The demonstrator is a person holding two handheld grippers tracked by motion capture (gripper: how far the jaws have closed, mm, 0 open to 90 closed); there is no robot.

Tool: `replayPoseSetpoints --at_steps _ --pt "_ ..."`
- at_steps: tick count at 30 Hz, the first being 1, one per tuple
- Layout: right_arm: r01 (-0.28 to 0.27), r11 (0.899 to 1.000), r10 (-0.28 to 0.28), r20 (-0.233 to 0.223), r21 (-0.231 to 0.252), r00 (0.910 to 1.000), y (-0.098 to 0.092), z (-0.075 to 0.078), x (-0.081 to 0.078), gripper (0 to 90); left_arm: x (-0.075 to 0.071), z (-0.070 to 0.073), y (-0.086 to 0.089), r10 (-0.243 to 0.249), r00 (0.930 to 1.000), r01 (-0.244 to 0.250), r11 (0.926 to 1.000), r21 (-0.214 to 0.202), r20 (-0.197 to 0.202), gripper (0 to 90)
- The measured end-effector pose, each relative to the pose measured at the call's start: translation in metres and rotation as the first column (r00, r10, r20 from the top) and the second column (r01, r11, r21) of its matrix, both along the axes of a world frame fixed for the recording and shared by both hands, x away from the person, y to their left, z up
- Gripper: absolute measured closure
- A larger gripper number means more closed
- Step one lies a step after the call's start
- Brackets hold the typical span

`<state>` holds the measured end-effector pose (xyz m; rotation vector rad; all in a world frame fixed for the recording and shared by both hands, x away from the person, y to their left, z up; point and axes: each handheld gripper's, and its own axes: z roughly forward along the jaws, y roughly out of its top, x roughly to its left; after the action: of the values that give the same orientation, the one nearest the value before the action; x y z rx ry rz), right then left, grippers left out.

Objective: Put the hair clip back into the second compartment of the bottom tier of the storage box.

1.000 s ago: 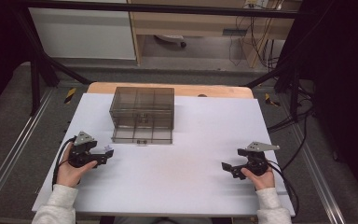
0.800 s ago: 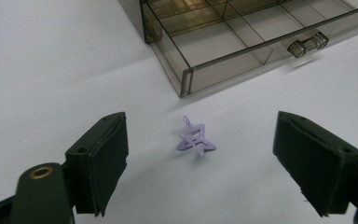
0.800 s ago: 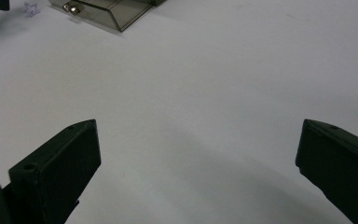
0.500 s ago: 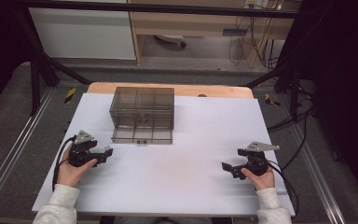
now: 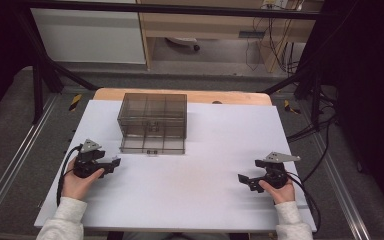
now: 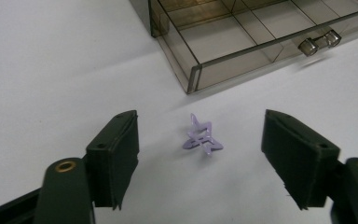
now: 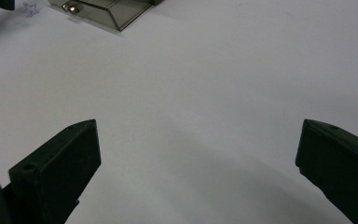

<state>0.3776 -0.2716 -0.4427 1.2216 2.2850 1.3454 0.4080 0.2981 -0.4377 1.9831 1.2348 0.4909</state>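
The left tool (image 5: 111,162) sits low over the near-left part of the white tabletop (image 5: 195,200), held in the person's left hand (image 5: 77,181). Its jaws have just been closing in, though a wide gap is left between them and the pads press on nothing. In the left gripper view a small purple star-shaped piece (image 6: 202,137) lies on the tabletop ahead of the tool (image 6: 200,158), in line with the gap and free of both pads. Just beyond it stands the near-left corner of the smoky clear drawer box (image 6: 242,42), whose lowest drawer is pulled out toward the person, showing its dividers and clear knob.

In the high view the box (image 5: 153,122) stands left of centre toward the far edge, with the left tool near its near-left corner.

The right tool (image 5: 245,181) rests over the near-right part of the tabletop in the right hand (image 5: 279,191), well apart from the box. Its jaws stand wide open over bare white surface in the right gripper view (image 7: 198,163), where the star (image 7: 29,8) is a faint speck at far left beside the drawer.

Against the earlier frames, both hands and the box keep the same places; the narrower left jaws are the one difference
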Motion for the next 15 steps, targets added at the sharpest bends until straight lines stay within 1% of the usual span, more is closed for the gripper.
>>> replayPoseSetpoints --at_steps 2,5,11,15 --pt "0.002 1.0 -0.002 0.0 0.001 1.0 0.0004 -0.0003 0.0 0.5 0.0006 -0.0001 0.0002 0.004 1.0 -0.004 0.9999 -0.012 -0.001 32.0" --pt "0.0 1.0 0.0 -0.002 -0.004 1.0 0.0007 -0.0006 0.0001 0.5 0.002 -0.0009 0.0002 0.011 0.9999 -0.011 0.9999 -0.002 -0.008 34.7" --pt "-0.002 1.0 0.002 -0.002 -0.006 1.0 0.0006 -0.0007 0.0002 0.5 0.0049 -0.0034 0.0004 0.016 0.9996 -0.016 0.9998 -0.007 -0.021 40.4" --pt "-0.001 1.0 0.001 0.0 -0.005 1.0 0.0007 -0.0009 0.0004 0.5 0.0062 -0.0045 -0.0002 0.017 0.9997 -0.017 0.9999 0.001 -0.017 43.3"
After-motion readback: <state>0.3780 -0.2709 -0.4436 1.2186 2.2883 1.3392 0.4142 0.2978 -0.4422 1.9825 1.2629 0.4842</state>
